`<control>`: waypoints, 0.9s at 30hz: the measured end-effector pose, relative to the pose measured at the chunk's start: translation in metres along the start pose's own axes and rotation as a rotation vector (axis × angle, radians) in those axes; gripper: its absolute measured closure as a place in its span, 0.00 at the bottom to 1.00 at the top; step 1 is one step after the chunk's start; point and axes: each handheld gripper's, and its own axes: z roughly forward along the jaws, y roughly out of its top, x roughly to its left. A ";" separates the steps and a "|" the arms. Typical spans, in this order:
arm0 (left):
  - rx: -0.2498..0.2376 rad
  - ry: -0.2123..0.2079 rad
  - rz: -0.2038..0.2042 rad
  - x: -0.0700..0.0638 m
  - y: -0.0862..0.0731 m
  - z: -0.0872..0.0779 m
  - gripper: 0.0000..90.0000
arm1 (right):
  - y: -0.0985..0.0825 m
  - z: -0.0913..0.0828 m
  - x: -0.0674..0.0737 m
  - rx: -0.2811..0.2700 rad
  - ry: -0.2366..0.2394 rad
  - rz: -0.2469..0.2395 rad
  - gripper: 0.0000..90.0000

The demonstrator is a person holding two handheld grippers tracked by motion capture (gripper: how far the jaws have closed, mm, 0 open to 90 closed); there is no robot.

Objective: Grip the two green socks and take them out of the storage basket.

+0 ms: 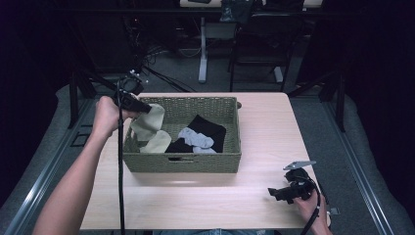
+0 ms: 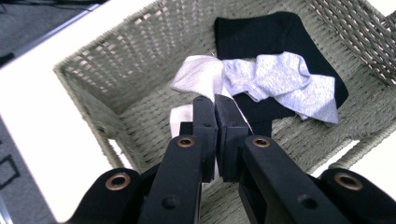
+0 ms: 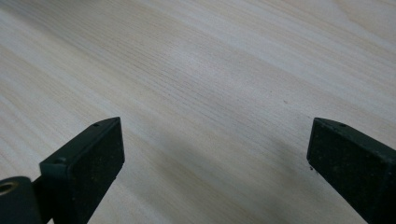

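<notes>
Left gripper (image 1: 143, 107) pinches a cream sock (image 1: 149, 122) between pressed-together fingers (image 2: 205, 126); the sock hangs below them over the basket (image 1: 195, 162). Right gripper (image 1: 275, 194) fingers (image 3: 88, 163) spread above bare table (image 3: 196, 74).

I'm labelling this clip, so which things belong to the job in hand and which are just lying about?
In the job:
- left gripper, shut on the cream sock
- wicker basket the sock is lifted from

Lying about:
- grey sock and black garment in the basket
- right gripper, open, resting low over the table
</notes>
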 end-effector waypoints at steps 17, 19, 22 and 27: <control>-0.069 0.062 -0.012 0.013 0.006 -0.053 0.98 | 0.000 0.000 0.000 0.007 -0.004 -0.004 0.04; -0.075 0.075 -0.018 0.016 0.003 -0.058 0.98 | 0.000 0.000 0.000 0.006 -0.004 -0.006 0.04; -0.070 0.095 -0.031 0.021 -0.002 -0.064 0.98 | 0.000 0.000 0.000 0.005 -0.003 -0.006 0.04; -0.074 0.129 -0.058 0.031 -0.012 -0.073 0.98 | 0.000 0.001 0.001 0.006 -0.007 -0.001 0.04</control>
